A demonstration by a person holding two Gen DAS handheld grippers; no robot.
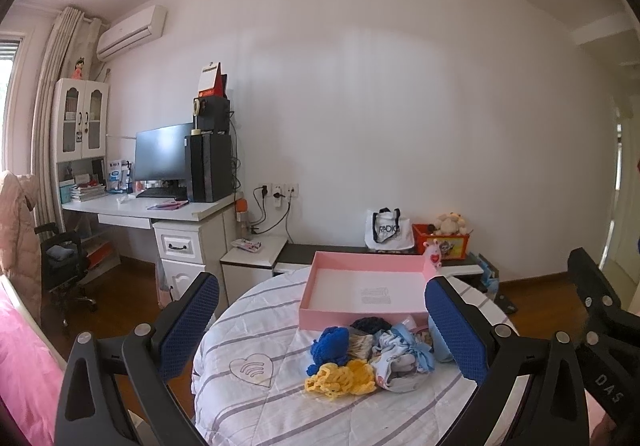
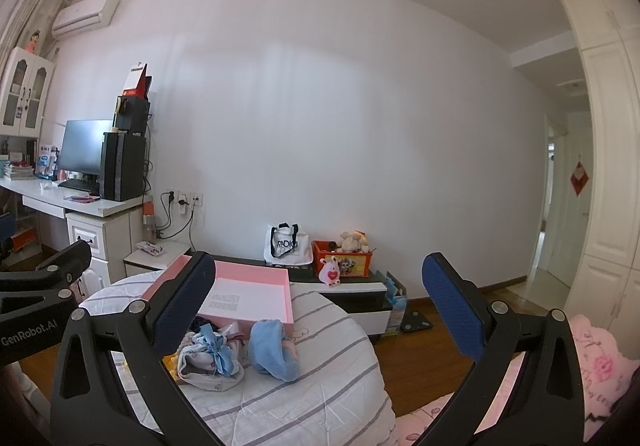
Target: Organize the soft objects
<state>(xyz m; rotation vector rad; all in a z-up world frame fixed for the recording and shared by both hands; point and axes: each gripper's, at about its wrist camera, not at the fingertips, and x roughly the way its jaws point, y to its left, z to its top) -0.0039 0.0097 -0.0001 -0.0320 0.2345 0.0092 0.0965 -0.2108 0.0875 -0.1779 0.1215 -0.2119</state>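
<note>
A pile of soft items lies on a round table with a striped white quilt (image 1: 248,398): a yellow crochet piece (image 1: 340,378), a blue knitted piece (image 1: 330,344), a patterned white cloth with a blue bow (image 1: 400,362) (image 2: 210,362), and a light blue soft item (image 2: 272,350). An empty pink box (image 1: 368,294) (image 2: 248,294) stands just behind them. My left gripper (image 1: 320,330) is open above the pile. My right gripper (image 2: 316,310) is open, above the table's right side.
A white desk (image 1: 160,209) with monitor and computer tower stands at the left wall. A low bench (image 1: 360,258) behind the table holds a tote bag, a red toy box and plush toys. A pink bed (image 1: 20,366) is at the left.
</note>
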